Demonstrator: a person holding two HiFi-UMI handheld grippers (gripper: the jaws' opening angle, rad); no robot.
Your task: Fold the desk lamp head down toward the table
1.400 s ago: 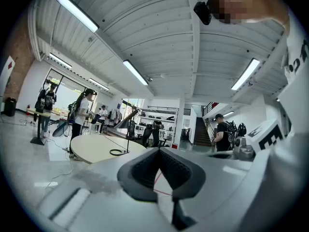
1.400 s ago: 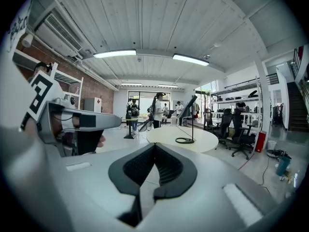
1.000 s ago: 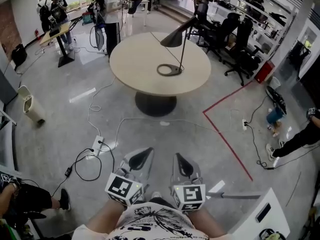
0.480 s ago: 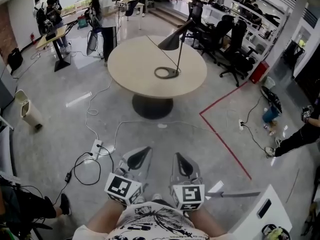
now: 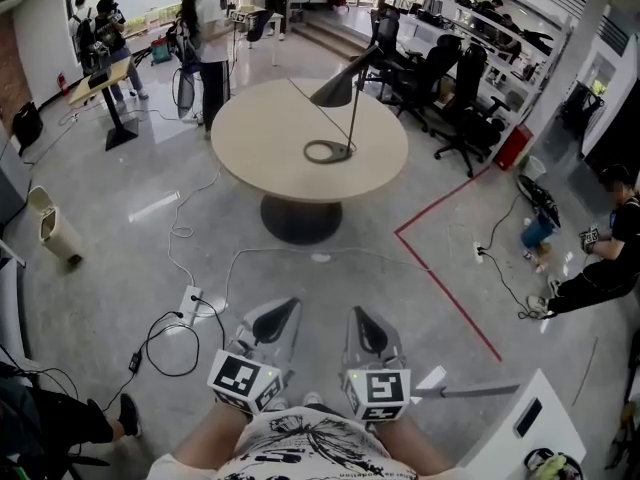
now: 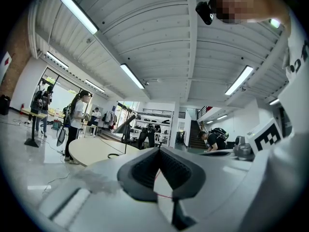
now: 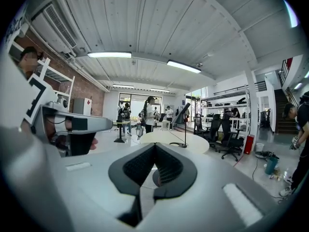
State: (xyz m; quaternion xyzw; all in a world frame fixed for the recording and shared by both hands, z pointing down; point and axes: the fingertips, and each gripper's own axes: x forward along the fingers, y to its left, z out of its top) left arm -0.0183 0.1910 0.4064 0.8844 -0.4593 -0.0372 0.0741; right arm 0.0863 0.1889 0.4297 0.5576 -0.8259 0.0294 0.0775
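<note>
Both grippers held low near the person's body, well apart from the lamp table.

The left gripper (image 5: 291, 305) and right gripper (image 5: 357, 314) point forward side by side above the grey concrete floor (image 5: 120, 258); each one's own view shows its dark ribbed pads pressed together at the tips with nothing between them. Ahead, the slim black desk lamp with a cone shade and ring base (image 5: 335, 89) stands upright on the round beige pedestal table (image 5: 265, 128), its shade raised high and angled downward. A red tape line (image 5: 450, 280) crosses the floor to the right.
</note>
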